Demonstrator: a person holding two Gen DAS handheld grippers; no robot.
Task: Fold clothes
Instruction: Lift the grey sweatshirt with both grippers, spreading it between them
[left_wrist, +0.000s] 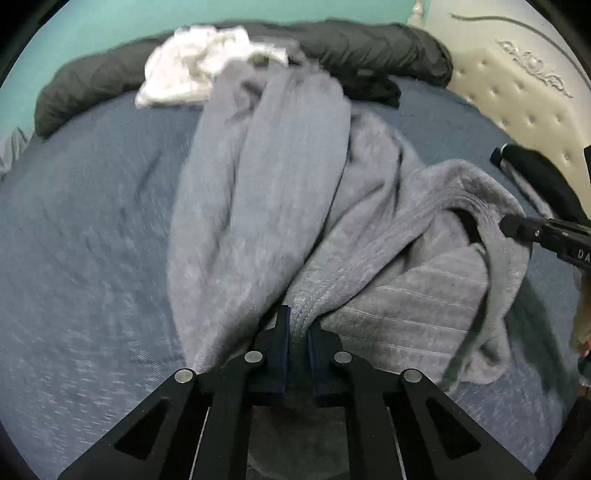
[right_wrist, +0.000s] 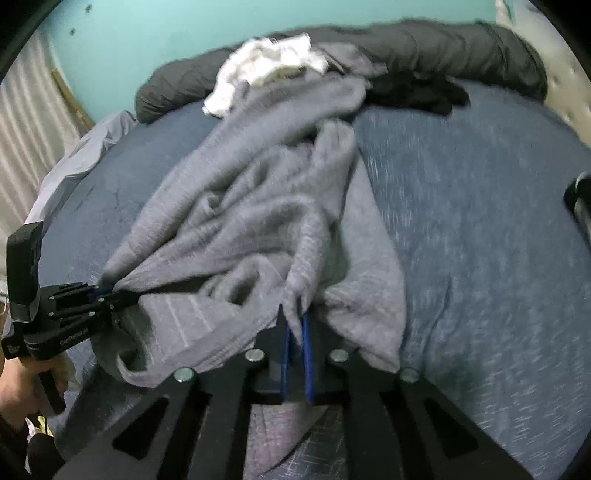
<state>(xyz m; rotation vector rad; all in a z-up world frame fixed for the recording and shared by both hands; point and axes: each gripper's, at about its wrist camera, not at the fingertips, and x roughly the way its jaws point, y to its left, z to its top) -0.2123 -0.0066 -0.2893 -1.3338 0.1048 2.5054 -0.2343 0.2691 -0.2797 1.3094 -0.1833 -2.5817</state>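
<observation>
I have the left gripper (left_wrist: 297, 326) pinched tight on a fold of the grey knit sweater (left_wrist: 280, 192) at bottom centre. My right gripper (right_wrist: 295, 325) clamps another fold, the sweater trailing up-frame across the blue bedspread (right_wrist: 480, 221).

- One grey knit garment (left_wrist: 280, 192)
- One white garment (left_wrist: 192, 62)
- One dark rolled duvet (left_wrist: 369, 44)
- One small black garment (right_wrist: 424, 94) beside the duvet
- Two grippers: left gripper (left_wrist: 297, 325), right gripper (right_wrist: 295, 317)

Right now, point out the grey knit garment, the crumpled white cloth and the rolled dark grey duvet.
grey knit garment (left_wrist: 288, 155): left wrist view, middle of its long ribbed panel.
crumpled white cloth (left_wrist: 192, 62): left wrist view, centre of the bunch.
rolled dark grey duvet (right_wrist: 461, 48): right wrist view, right part of the roll.
</observation>
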